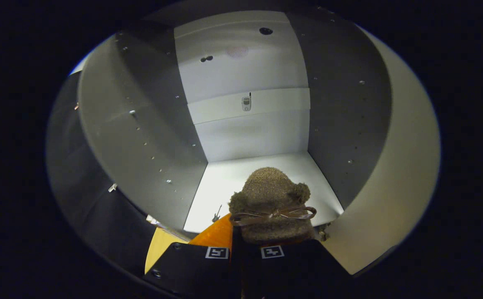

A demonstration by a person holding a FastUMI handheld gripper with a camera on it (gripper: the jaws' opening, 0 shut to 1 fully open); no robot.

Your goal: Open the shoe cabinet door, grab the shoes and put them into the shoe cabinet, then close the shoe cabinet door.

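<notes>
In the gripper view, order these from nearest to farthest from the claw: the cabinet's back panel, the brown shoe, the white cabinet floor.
1. Brown shoe: held between the fingers of the claw, its toe pointing into the cabinet.
2. White cabinet floor: just ahead, under and beyond the shoe's toe.
3. Back panel: farthest, upright behind the floor, with a small metal fitting on it.

Gripper camera riding on the gripper, looking forward along its fingers and slightly downward into the open shoe cabinet. Sitting close at the cabinet mouth, taking in both side walls, back panel and floor.
</notes>
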